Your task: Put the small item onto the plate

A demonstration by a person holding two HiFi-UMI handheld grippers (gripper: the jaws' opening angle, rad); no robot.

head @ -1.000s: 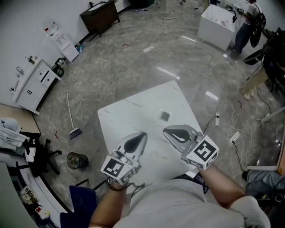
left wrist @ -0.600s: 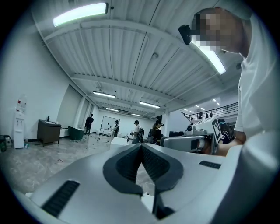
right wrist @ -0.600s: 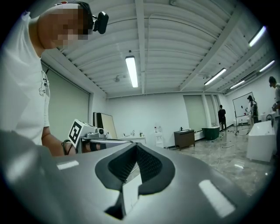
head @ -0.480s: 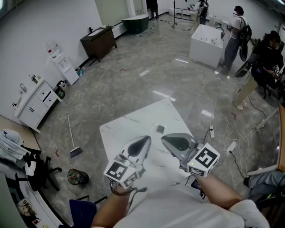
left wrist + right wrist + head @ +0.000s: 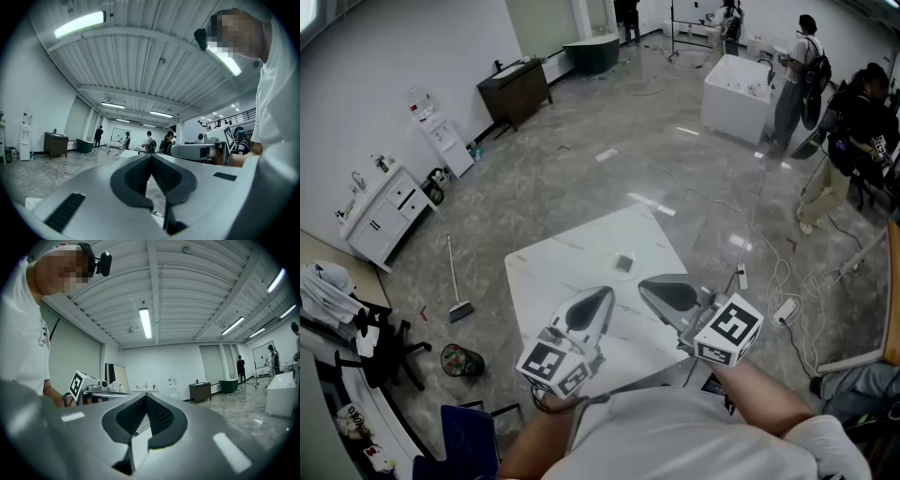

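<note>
Left gripper [image 5: 602,294] has its jaws fully together with nothing between them, and right gripper [image 5: 649,286] is the same: closed and empty. Both are held side by side over the near part of the white table [image 5: 553,267]. The small item [image 5: 624,262], a dark square piece, lies on the tabletop toward its far-right edge, near the tips, with nothing between them. On the floor around it: broom [image 5: 456,281] and bin [image 5: 461,361] off the left edge, cables [image 5: 769,244] and a power strip [image 5: 741,278] off the right edge. Further out are a white cabinet [image 5: 384,211], dark desk [image 5: 514,89], white tub [image 5: 736,84] and people [image 5: 806,70]. The marker cubes [image 5: 729,328] carry black-and-white square codes. The shirt [image 5: 23,343] print is too small to read.
</note>
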